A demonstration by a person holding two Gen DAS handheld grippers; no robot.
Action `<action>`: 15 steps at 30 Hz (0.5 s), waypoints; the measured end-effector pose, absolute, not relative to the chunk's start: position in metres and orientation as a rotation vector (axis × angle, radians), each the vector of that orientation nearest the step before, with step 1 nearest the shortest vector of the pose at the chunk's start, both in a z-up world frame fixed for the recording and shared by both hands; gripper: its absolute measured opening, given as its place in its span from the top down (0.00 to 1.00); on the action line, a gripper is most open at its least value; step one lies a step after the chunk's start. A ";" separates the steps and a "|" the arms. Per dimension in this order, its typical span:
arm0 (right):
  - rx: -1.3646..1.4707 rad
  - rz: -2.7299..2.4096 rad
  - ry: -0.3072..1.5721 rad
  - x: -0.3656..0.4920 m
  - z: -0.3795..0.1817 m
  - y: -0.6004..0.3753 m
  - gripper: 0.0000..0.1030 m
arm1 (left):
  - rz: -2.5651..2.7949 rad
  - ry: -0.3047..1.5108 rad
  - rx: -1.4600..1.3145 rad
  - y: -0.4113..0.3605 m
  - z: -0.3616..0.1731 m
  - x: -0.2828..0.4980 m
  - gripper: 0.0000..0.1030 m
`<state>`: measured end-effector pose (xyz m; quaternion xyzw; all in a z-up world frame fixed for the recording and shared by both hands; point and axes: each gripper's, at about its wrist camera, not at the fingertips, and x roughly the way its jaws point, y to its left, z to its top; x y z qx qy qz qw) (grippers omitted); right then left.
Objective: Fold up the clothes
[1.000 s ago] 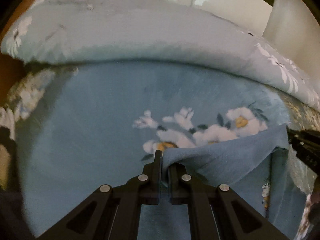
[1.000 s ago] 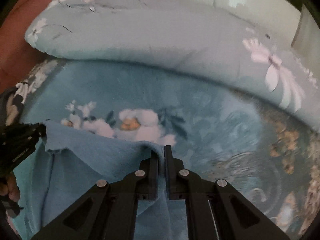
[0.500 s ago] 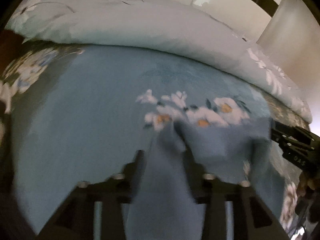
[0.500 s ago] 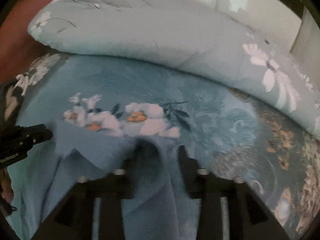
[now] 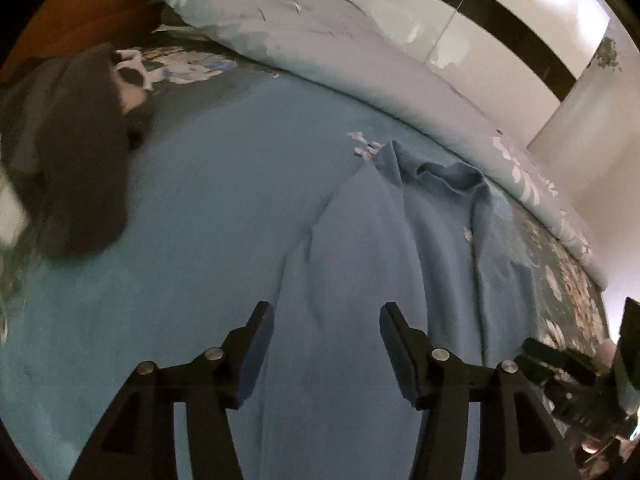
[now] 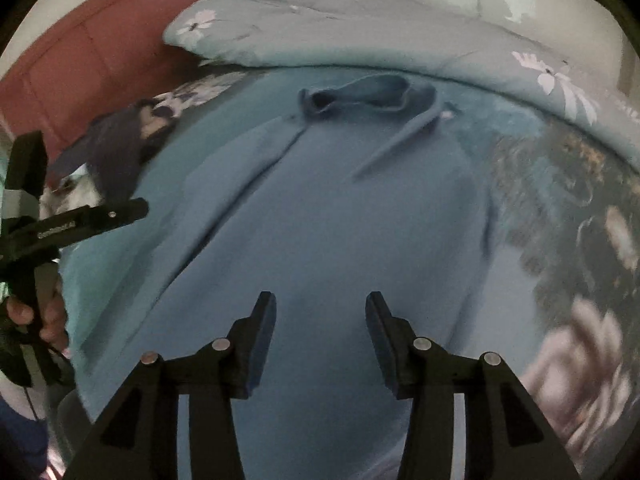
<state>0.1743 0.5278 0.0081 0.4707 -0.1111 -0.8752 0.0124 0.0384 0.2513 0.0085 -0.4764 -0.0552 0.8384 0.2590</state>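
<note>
Blue bedding with white flowers, the bed sheet [image 5: 180, 240], is spread under everything in both views. On it a blue shirt [image 5: 380, 280] is laid out flat. Its long side runs straight away from both cameras, and its collar [image 6: 368, 94] is at the far end, so the shirt points away toward the rolled quilt [image 5: 360, 68].

The left gripper [image 5: 326, 344] is seen with its jaws wide apart. Nothing is held between them. The blue shirt is seen through the gap, and it cannot be told if the tips touch the cloth. The right gripper [image 6: 320, 330] is also spread wide, and nothing is pinched by it. The middle of the shirt is seen between its two black fingers.

Further out, long creases are seen along the left side of the shirt. The button strip [image 5: 478, 264] runs down from the collar on the right side in the left wrist view. Part of the right gripper is seen at the bottom right corner there, and the left gripper is seen at the left edge of the right wrist view, held by a hand [image 6: 40, 316].

A dark cloth [image 5: 84, 168] is lying on the sheet well to the left of the shirt. A reddish headboard [image 6: 80, 60] is seen behind the quilt, and a shiny white wardrobe [image 5: 460, 24] is seen at the far back.
</note>
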 end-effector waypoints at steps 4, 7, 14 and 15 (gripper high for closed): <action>1.473 -2.664 -0.341 0.187 -0.005 0.499 0.53 | 2.261 -0.156 -1.283 0.242 0.006 0.066 0.42; 1.504 -2.697 -0.250 0.185 -0.010 0.486 0.53 | 2.250 -0.166 -1.289 0.236 0.007 0.079 0.42; 1.538 -2.794 -0.235 0.189 -0.015 0.484 0.77 | 2.256 -0.192 -1.261 0.225 0.020 0.090 0.42; 1.535 -2.795 -0.273 0.186 -0.016 0.486 0.83 | 2.255 -0.197 -1.262 0.223 0.021 0.090 0.42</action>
